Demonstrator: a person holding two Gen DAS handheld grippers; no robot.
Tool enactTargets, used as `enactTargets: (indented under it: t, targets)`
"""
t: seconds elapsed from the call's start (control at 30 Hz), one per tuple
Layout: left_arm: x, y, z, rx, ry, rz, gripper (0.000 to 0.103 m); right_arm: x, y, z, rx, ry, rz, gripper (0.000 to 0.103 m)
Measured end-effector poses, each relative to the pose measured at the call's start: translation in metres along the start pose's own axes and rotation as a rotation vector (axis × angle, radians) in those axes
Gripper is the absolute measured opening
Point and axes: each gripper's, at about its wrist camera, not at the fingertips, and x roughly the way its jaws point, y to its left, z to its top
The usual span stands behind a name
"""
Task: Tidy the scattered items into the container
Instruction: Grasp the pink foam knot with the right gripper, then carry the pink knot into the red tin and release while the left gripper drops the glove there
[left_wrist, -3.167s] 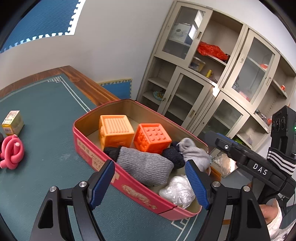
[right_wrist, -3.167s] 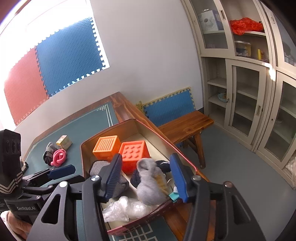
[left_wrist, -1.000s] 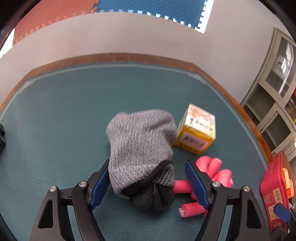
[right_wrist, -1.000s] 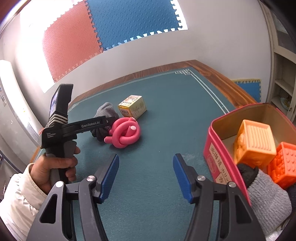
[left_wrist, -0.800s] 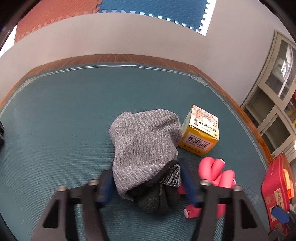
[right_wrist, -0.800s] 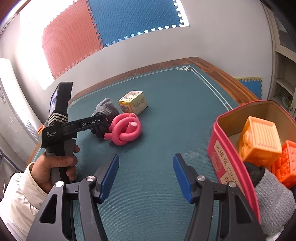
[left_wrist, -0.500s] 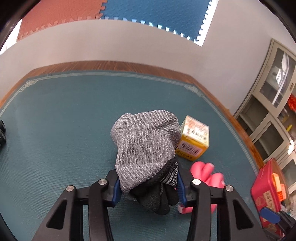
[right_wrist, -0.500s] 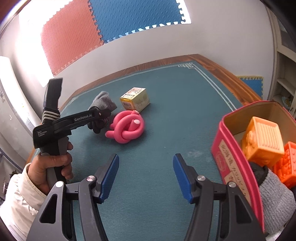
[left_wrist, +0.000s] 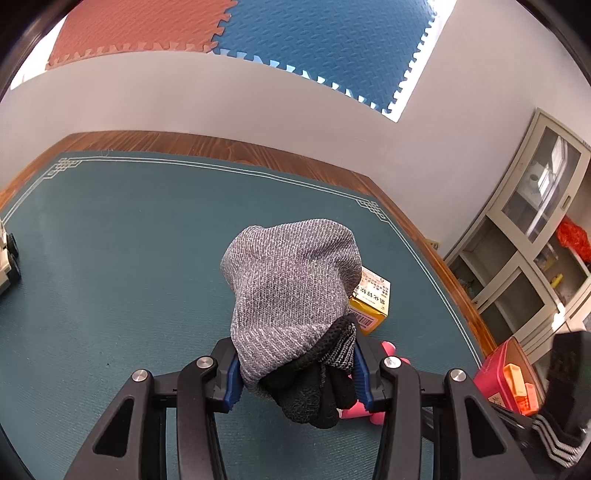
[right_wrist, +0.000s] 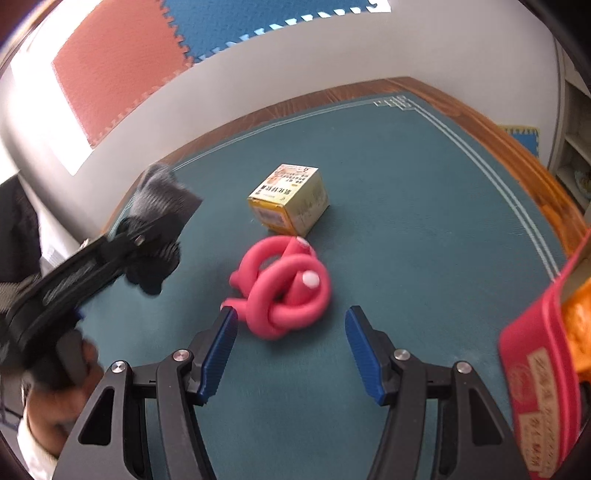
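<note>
My left gripper (left_wrist: 297, 373) is shut on a grey and black sock bundle (left_wrist: 291, 291) and holds it above the green mat. The bundle also shows in the right wrist view (right_wrist: 159, 206), lifted at the left. My right gripper (right_wrist: 290, 345) is open and empty, just short of a pink knotted foam tube (right_wrist: 282, 286) that lies on the mat. A yellow carton (right_wrist: 290, 201) stands behind the tube. The red container (right_wrist: 543, 373) with orange blocks is at the right edge; it also shows in the left wrist view (left_wrist: 496, 373).
The green mat (right_wrist: 406, 221) covers a wooden table whose edge (right_wrist: 517, 147) runs along the far right. A toy vehicle (left_wrist: 7, 258) sits at the mat's left side. Glass-door cabinets (left_wrist: 535, 240) stand beyond the table.
My left gripper has shut on the sock bundle and lifted it off the mat. My right gripper has moved forward and down toward the pink tube, still open.
</note>
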Motion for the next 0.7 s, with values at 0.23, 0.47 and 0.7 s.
enactTargets:
  t: [0.23,0.47,0.7]
  targets:
    - [-0.001,0.006,0.001,-0.017,0.003,-0.012,0.049,0.023,0.001,0.003,0.021,0.026,0.004,0.064]
    - [0.001,0.004,-0.001,-0.011,0.013,-0.01,0.049,0.004,0.009,-0.009,-0.032,-0.018,0.005,0.058]
    - [0.002,-0.003,-0.003,0.011,0.017,-0.018,0.049,-0.04,0.005,-0.02,-0.022,-0.106,-0.001,0.058]
